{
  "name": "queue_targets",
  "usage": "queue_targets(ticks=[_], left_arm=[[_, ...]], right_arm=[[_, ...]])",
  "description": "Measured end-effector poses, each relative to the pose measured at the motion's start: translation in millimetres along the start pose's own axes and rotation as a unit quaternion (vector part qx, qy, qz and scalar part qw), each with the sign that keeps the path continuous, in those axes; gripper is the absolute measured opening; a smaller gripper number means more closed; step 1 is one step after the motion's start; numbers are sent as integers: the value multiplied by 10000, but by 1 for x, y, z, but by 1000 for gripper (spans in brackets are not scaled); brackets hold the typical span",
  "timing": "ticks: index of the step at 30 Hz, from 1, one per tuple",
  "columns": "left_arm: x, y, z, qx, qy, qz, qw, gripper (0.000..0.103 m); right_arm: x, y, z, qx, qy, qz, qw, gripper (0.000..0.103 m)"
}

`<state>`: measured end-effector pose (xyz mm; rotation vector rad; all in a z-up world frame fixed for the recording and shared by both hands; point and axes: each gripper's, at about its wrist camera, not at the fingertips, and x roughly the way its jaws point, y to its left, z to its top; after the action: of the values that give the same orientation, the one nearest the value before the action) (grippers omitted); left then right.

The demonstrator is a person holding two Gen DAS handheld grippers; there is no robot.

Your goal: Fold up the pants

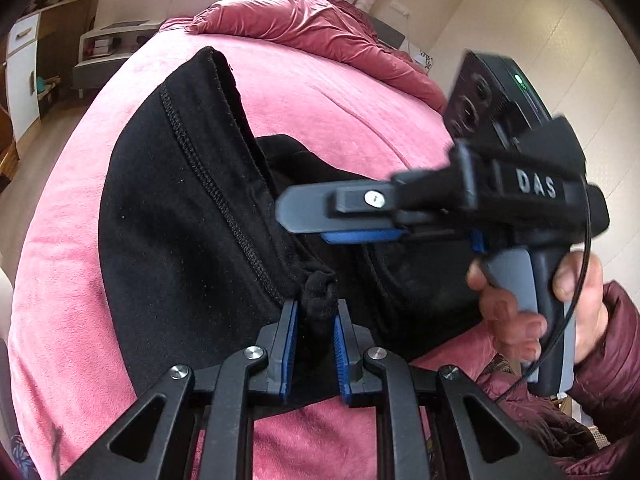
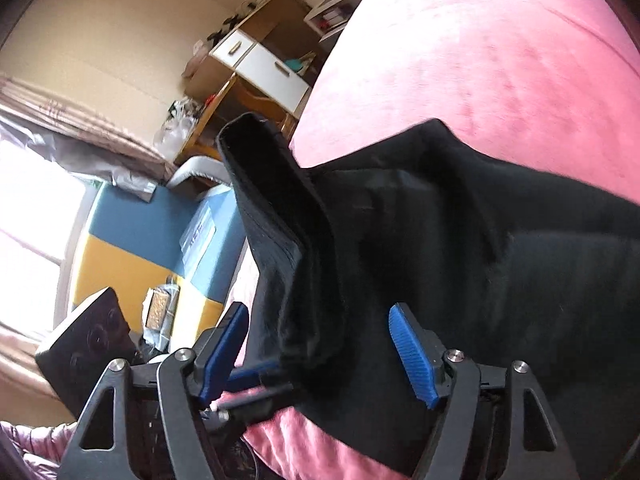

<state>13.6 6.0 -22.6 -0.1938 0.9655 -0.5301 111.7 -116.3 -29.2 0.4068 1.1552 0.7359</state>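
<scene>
The left hand-held gripper (image 1: 316, 312) pinches a bunched edge of the pants (image 1: 180, 208), the right hand-held gripper (image 2: 320, 344) spread wide around a fold, bare bed (image 1: 340, 104) beyond both.

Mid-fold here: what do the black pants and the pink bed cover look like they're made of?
Black pants: seemingly a soft, matte stretch knit; overlock seam stitching and specks of lint show, and it bunches limply in the left gripper. Pink bed cover: apparently plush fleece or velour, with short nap and a faint sheen.
</scene>
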Motion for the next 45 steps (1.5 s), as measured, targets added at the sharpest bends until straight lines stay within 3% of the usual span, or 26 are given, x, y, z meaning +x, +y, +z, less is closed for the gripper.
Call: queue_targets(ticks=[15, 21, 23, 26, 34, 36, 39, 43, 45], left_arm=[[4, -9, -1, 120, 24, 138, 9998, 17], [5, -10, -2, 118, 24, 171, 9998, 17], [6, -9, -2, 94, 36, 178, 9998, 17], [7, -10, -2, 84, 65, 173, 9998, 17], [5, -13, 1, 92, 101, 151, 9998, 18], [-5, -11, 3, 91, 19, -29, 10000, 24], [-26, 7, 3, -218, -40, -696, 9973, 31], [-54, 40, 5, -485, -202, -400, 9978, 34], [-65, 56, 5, -597, -234, -160, 9978, 41]], right_arm=[[50, 27, 41, -643, 469, -224, 9966, 72], [62, 34, 43, -863, 608, -400, 9936, 42], [62, 32, 43, -907, 610, -475, 9929, 26], [60, 26, 41, -853, 575, -573, 9930, 18], [56, 28, 36, -816, 447, -668, 9934, 14], [52, 32, 35, -836, 395, -637, 9937, 14], [45, 30, 35, -813, 370, -601, 9942, 14], [38, 21, 39, -458, 377, -423, 9973, 14], [36, 20, 43, -267, 359, -344, 9984, 13]])
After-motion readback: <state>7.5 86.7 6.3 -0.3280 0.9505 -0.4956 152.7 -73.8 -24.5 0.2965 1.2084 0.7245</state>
